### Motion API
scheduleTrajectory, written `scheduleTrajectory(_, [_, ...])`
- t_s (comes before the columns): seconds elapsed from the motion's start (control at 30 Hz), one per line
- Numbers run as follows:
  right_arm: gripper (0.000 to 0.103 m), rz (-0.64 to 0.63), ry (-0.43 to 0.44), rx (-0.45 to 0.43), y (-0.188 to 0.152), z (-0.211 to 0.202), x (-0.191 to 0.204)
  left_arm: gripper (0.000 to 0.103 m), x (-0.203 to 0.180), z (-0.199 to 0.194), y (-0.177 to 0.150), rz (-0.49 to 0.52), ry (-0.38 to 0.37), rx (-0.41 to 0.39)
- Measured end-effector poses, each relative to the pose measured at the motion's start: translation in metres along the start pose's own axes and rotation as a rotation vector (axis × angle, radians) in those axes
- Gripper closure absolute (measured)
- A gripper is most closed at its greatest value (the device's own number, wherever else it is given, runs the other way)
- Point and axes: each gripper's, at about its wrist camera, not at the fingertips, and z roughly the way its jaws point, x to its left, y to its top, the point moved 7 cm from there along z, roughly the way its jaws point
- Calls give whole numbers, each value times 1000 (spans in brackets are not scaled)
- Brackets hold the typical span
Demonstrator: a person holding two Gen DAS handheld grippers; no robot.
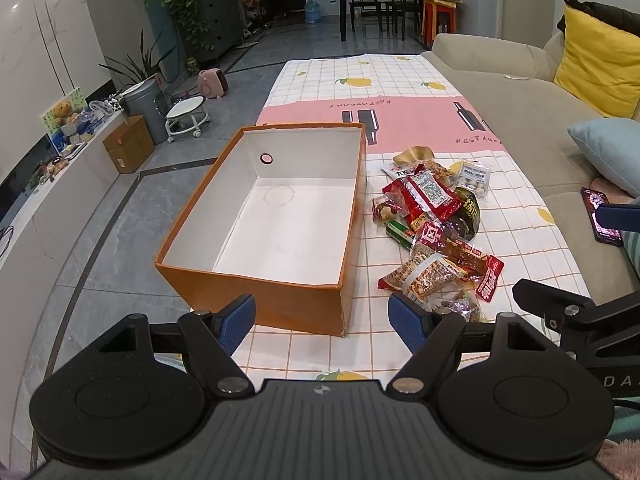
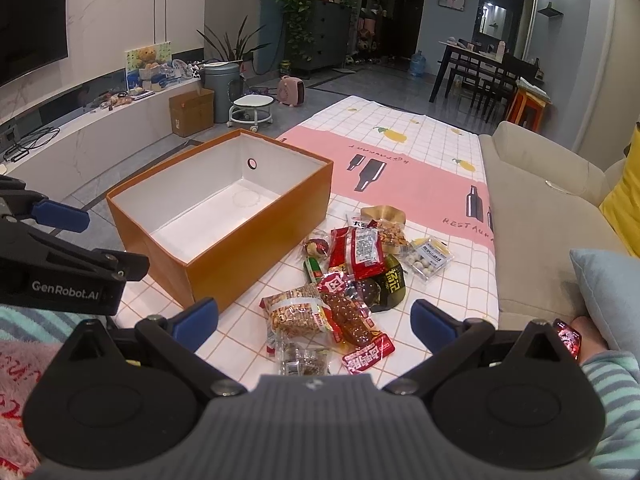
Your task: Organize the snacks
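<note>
The left gripper [image 1: 322,318] is held low and level over the near edge of the table, its blue-padded fingers [image 1: 236,320] spread wide with nothing between them — just ahead sits the orange box [image 1: 256,304], its near wall almost at the fingertips, open and white inside. The right gripper [image 2: 314,320] is beside it, likewise level and wide open, holding nothing; the pile of snacks [image 2: 352,276] lies directly in front of and partly between its fingers [image 2: 198,316], on the checked tablecloth [image 2: 452,276]. The box stands to the left of that pile, close but not touching. Further right of the right gripper run a beige sofa [image 2: 536,240] and a phone [image 2: 568,336].
</note>
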Motion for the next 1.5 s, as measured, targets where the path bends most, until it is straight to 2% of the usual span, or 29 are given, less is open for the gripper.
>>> scheduleTrajectory(1.5, [4,-16,-40,31,4,3,-6,14,1,-2,2,-4,-22,7])
